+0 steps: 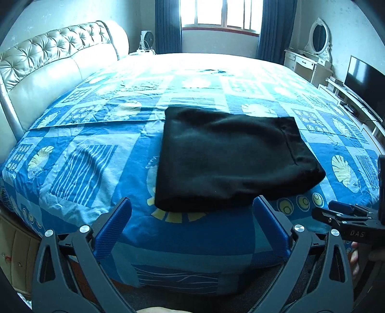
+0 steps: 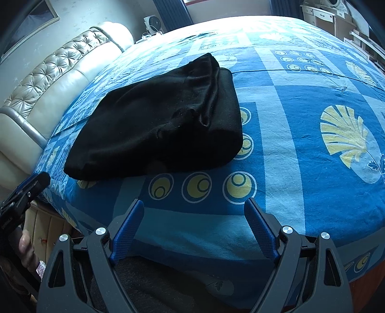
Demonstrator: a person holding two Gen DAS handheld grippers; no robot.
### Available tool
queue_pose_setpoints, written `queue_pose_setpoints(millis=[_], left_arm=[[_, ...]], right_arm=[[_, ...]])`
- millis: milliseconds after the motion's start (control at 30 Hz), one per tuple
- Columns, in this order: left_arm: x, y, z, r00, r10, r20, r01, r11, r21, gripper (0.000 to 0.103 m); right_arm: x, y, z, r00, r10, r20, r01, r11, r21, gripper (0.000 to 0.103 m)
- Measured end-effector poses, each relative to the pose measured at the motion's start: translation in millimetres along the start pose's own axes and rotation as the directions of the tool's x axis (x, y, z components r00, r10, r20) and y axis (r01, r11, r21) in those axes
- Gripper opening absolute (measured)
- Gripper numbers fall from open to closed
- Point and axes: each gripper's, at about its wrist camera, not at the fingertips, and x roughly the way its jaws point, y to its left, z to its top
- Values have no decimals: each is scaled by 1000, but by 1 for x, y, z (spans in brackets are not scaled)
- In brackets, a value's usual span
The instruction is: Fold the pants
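Note:
The black pants [image 1: 231, 156] lie folded into a thick rectangular bundle near the front edge of the bed; they also show in the right wrist view [image 2: 158, 125]. My left gripper [image 1: 192, 204] is open and empty, just short of the bundle's near edge. My right gripper [image 2: 193, 204] is open and empty, over the bedspread in front of and to the right of the bundle. The right gripper also shows at the right edge of the left wrist view [image 1: 336, 211]. The left gripper shows at the left edge of the right wrist view [image 2: 31, 185].
The bed has a blue patterned spread [image 1: 96, 149] and a tufted cream headboard [image 1: 48, 60] on the left. A dressing table with an oval mirror [image 1: 317, 38] and a TV [image 1: 365, 84] stand at the right. A window [image 1: 221, 12] is at the back.

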Motion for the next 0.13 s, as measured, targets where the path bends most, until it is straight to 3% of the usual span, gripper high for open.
queue_pose_setpoints(millis=[133], left_arm=[[20, 42, 32, 998, 59, 14, -58, 996, -70, 101]], right_arm=[[-16, 2, 24, 998, 39, 47, -38, 999, -21, 84]])
